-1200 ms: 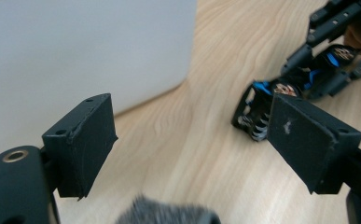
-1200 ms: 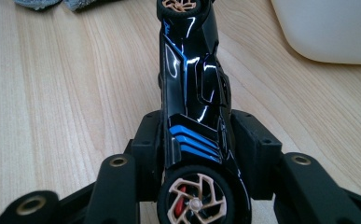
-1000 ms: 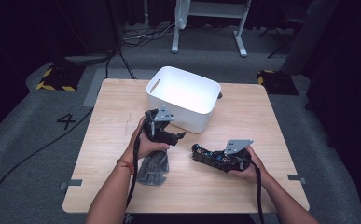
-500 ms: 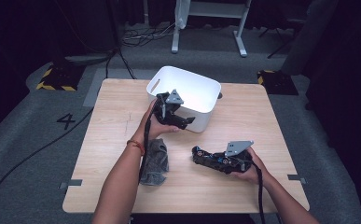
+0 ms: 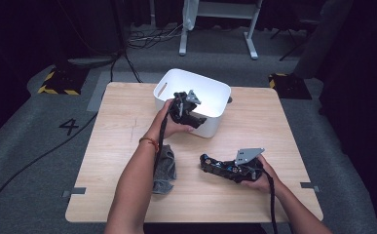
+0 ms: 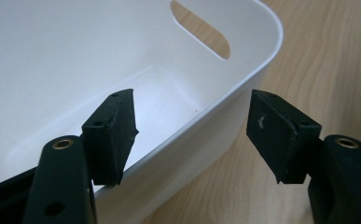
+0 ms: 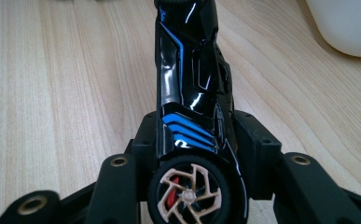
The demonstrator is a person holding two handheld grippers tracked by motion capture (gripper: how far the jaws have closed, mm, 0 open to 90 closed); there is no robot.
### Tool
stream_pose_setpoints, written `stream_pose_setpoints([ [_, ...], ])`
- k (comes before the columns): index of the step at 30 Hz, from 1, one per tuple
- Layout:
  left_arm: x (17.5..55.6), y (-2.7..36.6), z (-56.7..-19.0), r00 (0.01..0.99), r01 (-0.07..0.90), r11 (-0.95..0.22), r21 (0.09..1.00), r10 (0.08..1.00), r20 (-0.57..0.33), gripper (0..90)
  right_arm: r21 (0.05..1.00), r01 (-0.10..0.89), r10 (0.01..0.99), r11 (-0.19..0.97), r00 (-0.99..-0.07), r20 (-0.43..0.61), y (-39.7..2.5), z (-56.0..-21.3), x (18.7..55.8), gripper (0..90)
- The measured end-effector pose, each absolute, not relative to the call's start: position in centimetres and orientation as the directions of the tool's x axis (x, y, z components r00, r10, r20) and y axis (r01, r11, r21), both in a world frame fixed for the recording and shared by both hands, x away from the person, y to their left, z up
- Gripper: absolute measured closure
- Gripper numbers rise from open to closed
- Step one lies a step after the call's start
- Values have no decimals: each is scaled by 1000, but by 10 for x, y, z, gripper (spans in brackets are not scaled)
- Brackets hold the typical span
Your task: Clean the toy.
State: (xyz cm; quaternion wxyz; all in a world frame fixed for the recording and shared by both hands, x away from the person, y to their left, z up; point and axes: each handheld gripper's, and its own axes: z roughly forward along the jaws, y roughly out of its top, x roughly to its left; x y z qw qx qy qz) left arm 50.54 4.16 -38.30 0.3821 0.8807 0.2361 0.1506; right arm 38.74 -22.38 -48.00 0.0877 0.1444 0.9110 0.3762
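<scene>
While right fingers [image 7: 187,154] pinch glossy black toy car [image 7: 192,84], left fingers [image 6: 192,135] spread astride smooth white bin [image 6: 243,93] rim.

Wooden table [image 5: 273,126]: white bin [image 5: 210,92], grey cloth [image 5: 165,168], possibly crumpled.

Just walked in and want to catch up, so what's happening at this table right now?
A person works with two handheld grippers. The right gripper is shut on a black toy car with blue stripes, low over the wooden table. The left gripper is open, its jaws straddling the rim of the white bin. A grey cloth lies on the table beside the left forearm.
</scene>
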Motion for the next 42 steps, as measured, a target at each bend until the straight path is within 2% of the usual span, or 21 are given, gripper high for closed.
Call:
stream_pose_setpoints([
  [4,506,43,-382,866,295,-575,763,499,42,466,711,195,326,676,-944,-52,-224,-480,387,577],
  [7,503,39,-381,884,281,-572,771,467,25,589,710,187,314,679,-948,-50,-226,-480,387,577],
  [13,488,20,-381,910,239,-595,768,414,38,777,705,179,300,686,-953,-50,-229,-479,386,577],
  [24,470,-2,-380,917,249,-596,763,398,11,786,693,171,285,700,-957,-52,-231,-477,382,577],
  [42,440,-29,-381,965,160,-618,770,261,9,791,698,178,265,693,-964,-17,-236,-478,373,577],
])
